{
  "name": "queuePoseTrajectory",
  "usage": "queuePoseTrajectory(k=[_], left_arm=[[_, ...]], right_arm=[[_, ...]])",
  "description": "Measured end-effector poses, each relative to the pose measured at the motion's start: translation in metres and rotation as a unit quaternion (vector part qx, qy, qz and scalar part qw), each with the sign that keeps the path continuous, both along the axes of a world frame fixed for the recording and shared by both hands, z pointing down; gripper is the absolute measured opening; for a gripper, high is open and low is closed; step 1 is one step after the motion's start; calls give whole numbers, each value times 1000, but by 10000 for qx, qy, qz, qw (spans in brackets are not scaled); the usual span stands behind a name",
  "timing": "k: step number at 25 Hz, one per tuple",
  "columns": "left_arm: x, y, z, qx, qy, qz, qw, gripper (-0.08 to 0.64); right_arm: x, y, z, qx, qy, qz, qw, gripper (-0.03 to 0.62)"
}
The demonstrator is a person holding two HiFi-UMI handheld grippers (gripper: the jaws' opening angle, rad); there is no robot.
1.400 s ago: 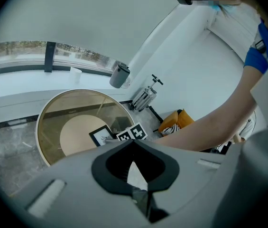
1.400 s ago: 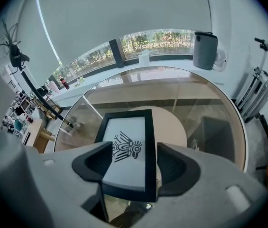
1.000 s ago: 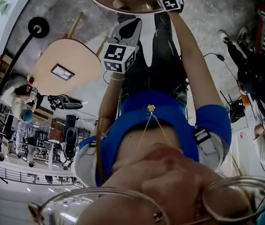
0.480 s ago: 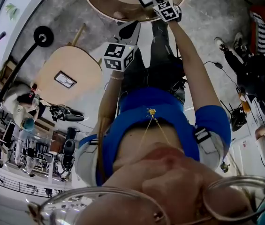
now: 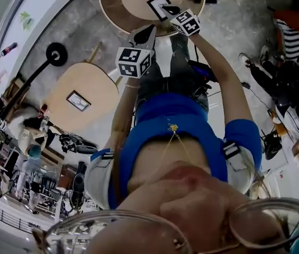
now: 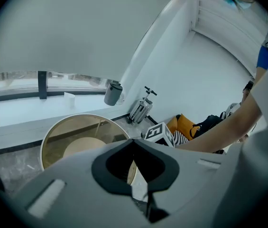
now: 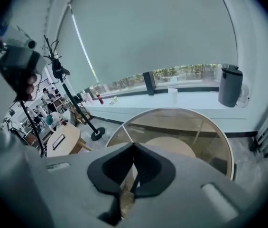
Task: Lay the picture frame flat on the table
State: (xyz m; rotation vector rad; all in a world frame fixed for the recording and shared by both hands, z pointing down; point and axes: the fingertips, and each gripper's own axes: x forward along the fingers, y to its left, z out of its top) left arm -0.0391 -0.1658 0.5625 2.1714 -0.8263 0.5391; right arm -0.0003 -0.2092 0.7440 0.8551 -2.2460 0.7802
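Observation:
The picture frame [image 5: 157,4], black with a white picture, is on the round glass table [image 5: 105,9] in the head view. My right gripper [image 5: 168,8] reaches over the table's edge and its tips meet the frame's right corner. In the right gripper view its jaws [image 7: 133,169] are pressed together with only a thin pale edge between the pads; the frame itself is hidden behind them. My left gripper [image 5: 145,34] hangs short of the table, jaws together [image 6: 134,165] and nothing in them. From the left gripper view I see the right gripper's marker cube [image 6: 160,134].
A second, wooden table [image 5: 83,83] with another small frame [image 5: 79,100] stands to the left, beside a black stand base [image 5: 57,53]. People and bags [image 5: 289,78] crowd the right. A grey jug [image 7: 230,85] sits on the window ledge beyond the glass table [image 7: 221,144].
The glass table and frame have slid further into the head view. My right gripper stays at the frame's corner; the left gripper keeps its place below the table's edge.

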Motion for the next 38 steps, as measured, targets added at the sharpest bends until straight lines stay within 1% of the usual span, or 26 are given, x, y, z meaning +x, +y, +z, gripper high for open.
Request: queuePoseTrajectory(k=[4,11,17,20,23,26,28,30,33,38], left_arm=[[8,-2,-26,228,18,18,9997,-3],[15,-5,-69,627,58,82,9980,-3],[9,-13,-98,994,38,31,9950,-3],[12,-14,-121,1249,60,28,9921,-3],[12,-10,-147,1560,21,28,9878,-3],[14,-14,-171,1973,-17,-94,9803,-3],[17,-13,-183,2178,-29,-187,9758,0],[22,-10,-193,2291,7,-201,9732,0],[25,-7,-203,2407,27,-184,9704,0],[32,1,-213,2508,147,-211,9677,0]], right_arm=[[-9,-5,-66,419,-470,-84,9980,2],[-21,-2,-167,1202,-852,-354,9885,2],[-25,-2,-230,1966,-935,-312,9755,2],[-19,2,-269,2281,-992,-171,9684,2],[-14,10,-306,2565,-1079,-3,9605,2],[-7,12,-335,2850,-1124,112,9518,2],[-2,15,-353,3007,-1180,187,9462,2],[3,19,-367,3120,-1166,257,9425,2],[8,24,-383,3275,-1027,303,9388,2],[19,30,-394,3463,-803,322,9341,2]])
